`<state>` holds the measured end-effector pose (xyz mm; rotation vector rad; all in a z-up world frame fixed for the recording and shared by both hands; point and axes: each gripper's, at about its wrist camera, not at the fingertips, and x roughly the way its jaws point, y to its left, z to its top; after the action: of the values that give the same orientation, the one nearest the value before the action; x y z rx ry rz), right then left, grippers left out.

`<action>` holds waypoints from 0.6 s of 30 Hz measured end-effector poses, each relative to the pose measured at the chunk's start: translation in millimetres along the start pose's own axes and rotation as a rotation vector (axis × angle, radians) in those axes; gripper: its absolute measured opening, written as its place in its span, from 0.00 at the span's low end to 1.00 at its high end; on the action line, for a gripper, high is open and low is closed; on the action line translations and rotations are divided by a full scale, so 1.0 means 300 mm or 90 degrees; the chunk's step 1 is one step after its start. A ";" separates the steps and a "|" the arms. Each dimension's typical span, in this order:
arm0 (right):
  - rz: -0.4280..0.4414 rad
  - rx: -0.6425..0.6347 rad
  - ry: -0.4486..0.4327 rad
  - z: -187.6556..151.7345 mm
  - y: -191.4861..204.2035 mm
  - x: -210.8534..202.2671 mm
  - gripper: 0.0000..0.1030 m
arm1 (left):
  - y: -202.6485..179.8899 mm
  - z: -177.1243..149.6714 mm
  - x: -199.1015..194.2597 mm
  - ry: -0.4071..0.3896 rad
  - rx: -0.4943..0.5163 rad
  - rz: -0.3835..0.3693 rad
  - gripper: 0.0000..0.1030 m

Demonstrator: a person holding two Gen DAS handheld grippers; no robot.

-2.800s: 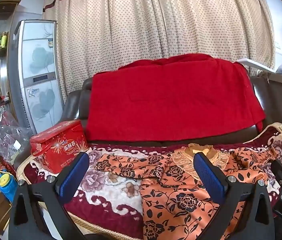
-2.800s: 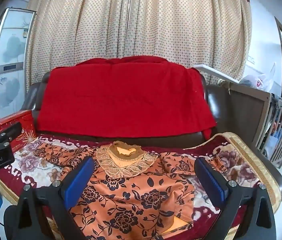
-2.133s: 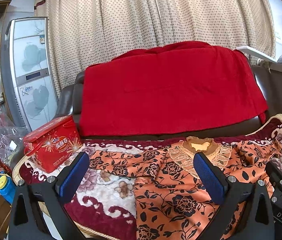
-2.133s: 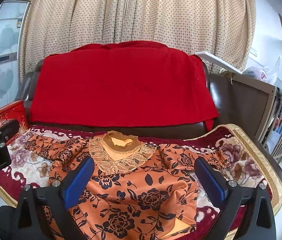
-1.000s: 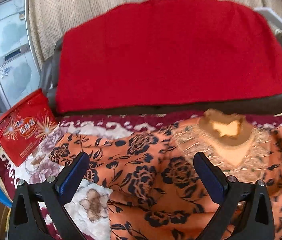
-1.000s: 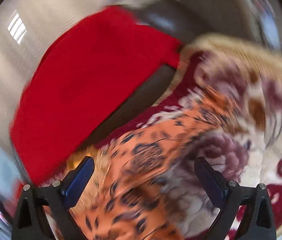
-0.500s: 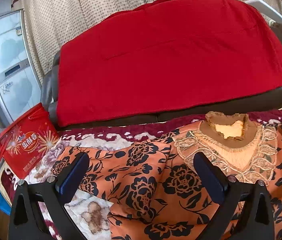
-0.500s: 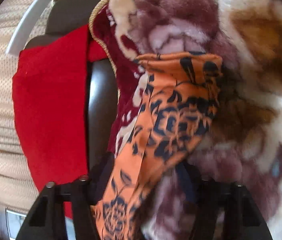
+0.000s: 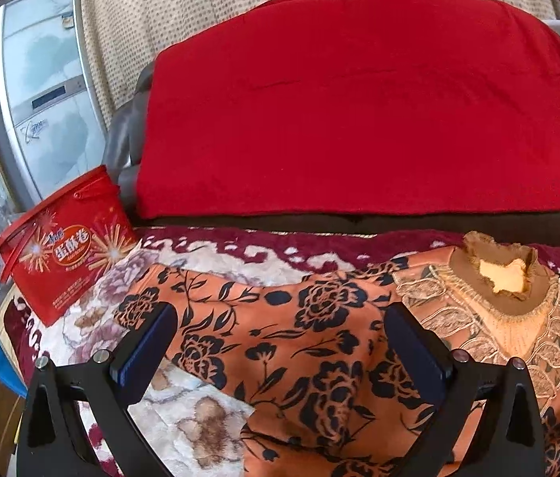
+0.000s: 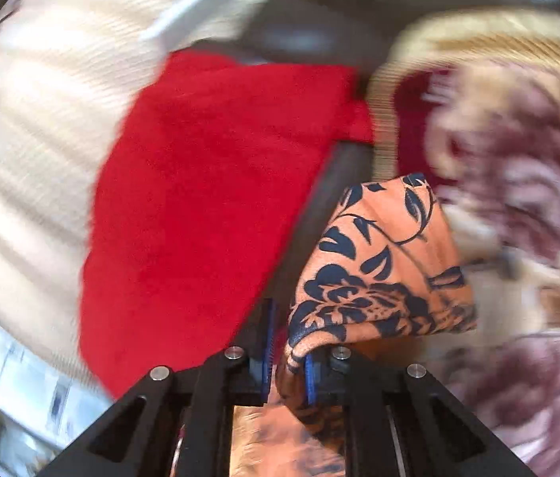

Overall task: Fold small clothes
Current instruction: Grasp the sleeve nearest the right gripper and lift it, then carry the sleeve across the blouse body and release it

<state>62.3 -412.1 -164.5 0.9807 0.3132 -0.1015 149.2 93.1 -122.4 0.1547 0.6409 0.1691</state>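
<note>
orange floral top (image 10: pixel 383 262) pinched in right gripper (image 10: pixel 288 357), left gripper (image 9: pixel 280 342) spread above it

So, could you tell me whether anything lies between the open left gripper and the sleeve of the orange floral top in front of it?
Nothing visible does: the left gripper is open right over the sleeve, with no object between the fingers and the fabric.

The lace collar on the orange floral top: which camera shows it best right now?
The left wrist view. There the lace collar lies flat and sharp on the orange floral top, beyond the open left gripper. The right wrist view misses it, showing only a blurred sleeve end clamped in the right gripper.
</note>
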 end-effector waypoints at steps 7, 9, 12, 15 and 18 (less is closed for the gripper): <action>-0.028 0.007 0.005 -0.015 -0.018 0.031 0.12 | 0.008 -0.028 -0.020 -0.020 0.036 0.013 1.00; -0.004 -0.046 0.003 -0.023 0.056 0.013 0.12 | 0.018 -0.021 -0.014 -0.017 0.028 0.017 1.00; 0.043 -0.126 0.021 -0.081 0.194 0.028 0.12 | 0.046 -0.012 -0.002 -0.002 0.000 0.013 1.00; 0.040 -0.199 0.043 -0.145 0.325 0.062 0.12 | 0.071 -0.014 0.002 0.000 -0.014 0.016 1.00; -0.029 -0.238 0.035 -0.135 0.340 0.075 0.14 | 0.078 -0.028 0.005 0.001 -0.003 0.017 1.00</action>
<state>97.8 -320.5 -110.6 0.6062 0.3886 -0.0543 142.8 116.9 -125.2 0.1579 0.6403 0.1960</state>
